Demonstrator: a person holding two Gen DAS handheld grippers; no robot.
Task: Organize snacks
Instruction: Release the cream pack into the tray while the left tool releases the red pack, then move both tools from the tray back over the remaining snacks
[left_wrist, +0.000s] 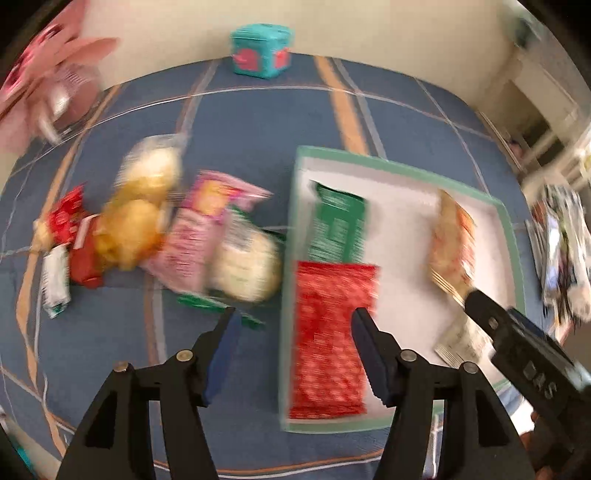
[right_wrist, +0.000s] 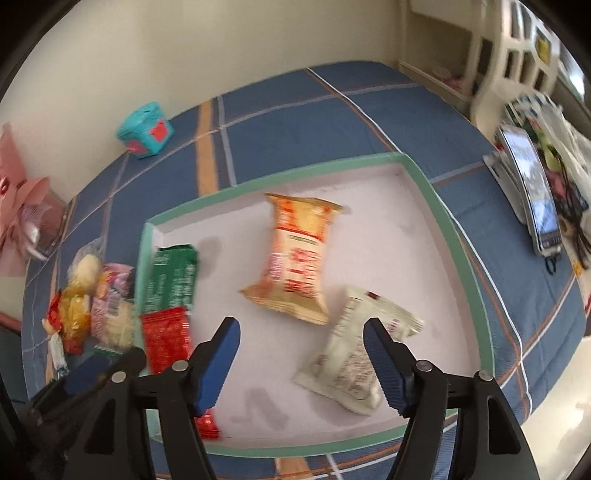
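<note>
Crinkly snack packets in a shallow green-rimmed tray (right_wrist: 439, 206).
Both grippers, left gripper (left_wrist: 293, 328) and right gripper (right_wrist: 301, 332), gape empty above it; bare white floor lies ahead.

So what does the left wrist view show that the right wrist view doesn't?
Only the left wrist view: the left gripper, open and empty, seen from behind, and the loose pile close up, including a small white-green packet.

Only the right wrist view: the whole white packet in the box, and a phone at the right.

Both: green-rimmed box, red packet, green packet, orange packet, teal box.
</note>
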